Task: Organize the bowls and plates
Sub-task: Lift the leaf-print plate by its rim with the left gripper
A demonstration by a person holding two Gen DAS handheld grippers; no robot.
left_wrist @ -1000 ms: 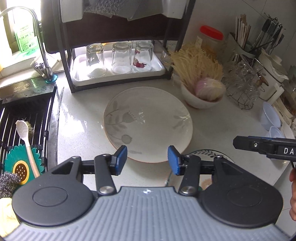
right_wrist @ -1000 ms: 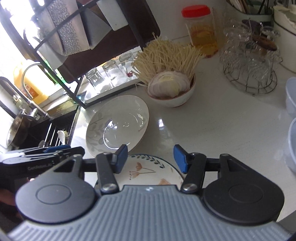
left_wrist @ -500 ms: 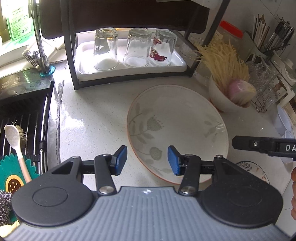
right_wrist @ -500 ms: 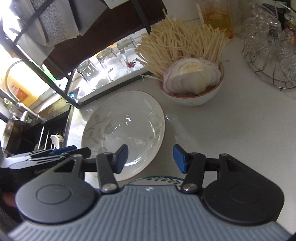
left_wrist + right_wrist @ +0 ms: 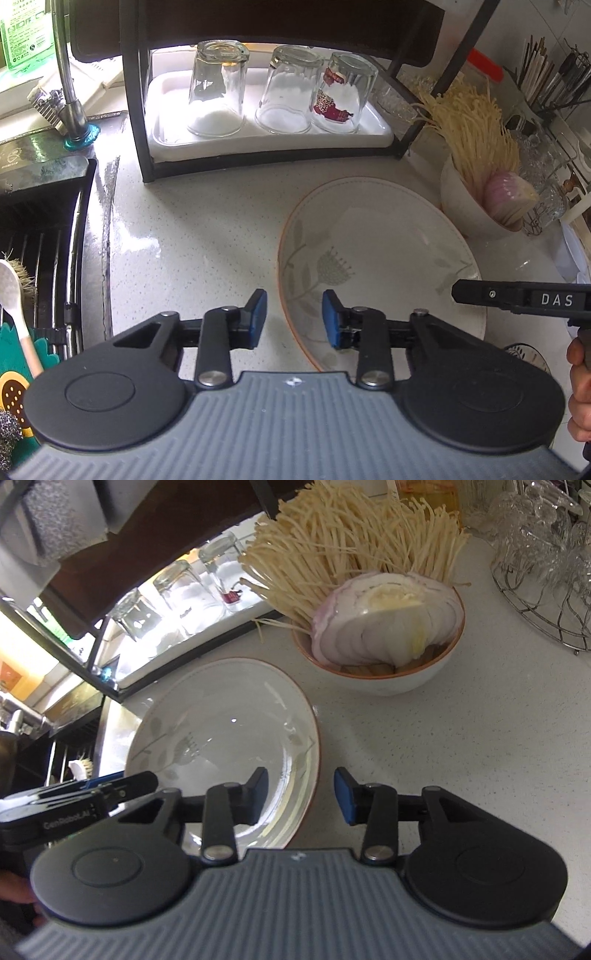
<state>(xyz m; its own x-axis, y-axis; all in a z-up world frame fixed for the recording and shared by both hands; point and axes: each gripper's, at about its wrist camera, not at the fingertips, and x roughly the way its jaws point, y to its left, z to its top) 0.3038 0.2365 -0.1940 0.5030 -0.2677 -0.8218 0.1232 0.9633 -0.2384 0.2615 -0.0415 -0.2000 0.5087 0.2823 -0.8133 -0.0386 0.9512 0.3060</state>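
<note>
The leaf-patterned plate (image 5: pixel 380 258) lies flat on the table (image 5: pixel 192 236), just in front of the onion bowl (image 5: pixel 388 664). Both claws bracket it — the left claw (image 5: pixel 294 318) open astride its left rim, the right claw (image 5: pixel 299 795) open astride its right rim. Neither grips yet; they look equally near.

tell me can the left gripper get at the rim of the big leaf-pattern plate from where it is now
Probably yes. The left gripper is open, with the leaf-pattern plate rim passing between its fingers: one pad over the countertop, one over the plate. Nothing lies between them.
</note>
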